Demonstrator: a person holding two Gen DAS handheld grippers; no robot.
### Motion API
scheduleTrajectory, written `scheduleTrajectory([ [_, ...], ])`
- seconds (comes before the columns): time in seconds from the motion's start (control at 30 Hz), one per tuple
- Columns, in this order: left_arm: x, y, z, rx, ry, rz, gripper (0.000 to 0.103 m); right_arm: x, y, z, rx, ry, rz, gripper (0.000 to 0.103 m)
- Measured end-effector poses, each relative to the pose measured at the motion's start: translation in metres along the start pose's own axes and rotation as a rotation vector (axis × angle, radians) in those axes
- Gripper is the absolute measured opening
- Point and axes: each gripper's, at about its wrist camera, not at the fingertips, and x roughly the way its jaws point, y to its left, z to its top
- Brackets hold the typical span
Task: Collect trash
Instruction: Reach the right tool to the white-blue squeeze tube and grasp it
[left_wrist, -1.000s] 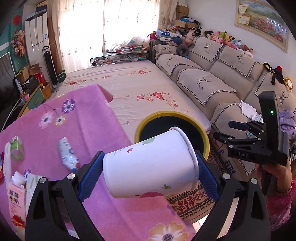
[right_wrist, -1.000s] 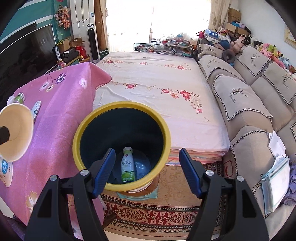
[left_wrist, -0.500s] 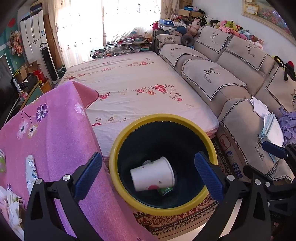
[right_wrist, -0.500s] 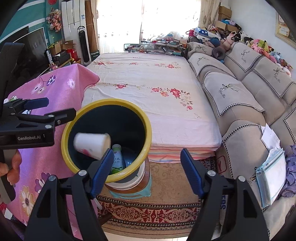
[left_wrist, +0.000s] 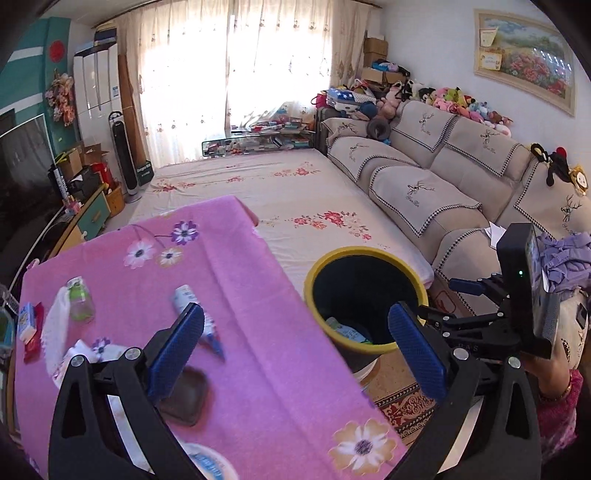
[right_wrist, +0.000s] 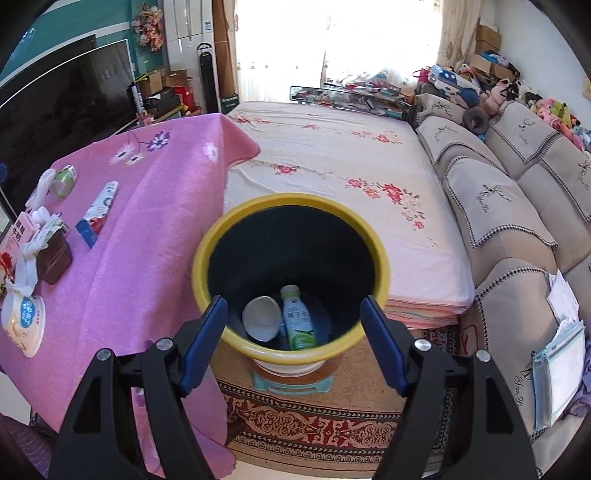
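The yellow-rimmed dark bin (right_wrist: 288, 201) stands on the floor beside the pink-clothed table (right_wrist: 159, 206). A white paper cup (right_wrist: 260, 319) and a green-labelled bottle (right_wrist: 299, 319) lie at its bottom. My right gripper (right_wrist: 295, 345) hovers over the bin's near rim, open and empty. My left gripper (left_wrist: 295, 350) is open and empty above the table's right part, with the bin (left_wrist: 364, 254) off to its right. Trash on the table: a white and blue tube (left_wrist: 192, 306), a small green bottle (left_wrist: 79, 299), a brown box (left_wrist: 184, 395), a wipes pack (right_wrist: 24, 321), crumpled tissues (right_wrist: 37, 236) and a pink carton (right_wrist: 13, 236).
A bed with a floral sheet (left_wrist: 295, 192) lies behind the bin, and a beige sofa (left_wrist: 424, 184) runs along the right. A patterned rug (right_wrist: 314, 421) covers the floor under the bin. A television (right_wrist: 66, 96) stands at the left. A hand (left_wrist: 546, 373) holds the right gripper.
The left gripper let go of the paper cup, which dropped into the bin. It then swung back left and up over the table. The right gripper shifted slightly over the bin.
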Motion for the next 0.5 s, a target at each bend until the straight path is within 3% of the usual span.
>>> scheduleTrajectory([
  [0.27, -0.069, 0.134, -0.071, -0.152, 0.005, 0.253, 0.098, 0.026, 0.123, 0.030, -0.146, -0.012, 0.209, 0.070],
  [0.5, -0.098, 0.208, -0.114, -0.259, 0.010, 0.299, 0.098, 0.062, 0.216, 0.074, -0.224, 0.032, 0.277, 0.056],
])
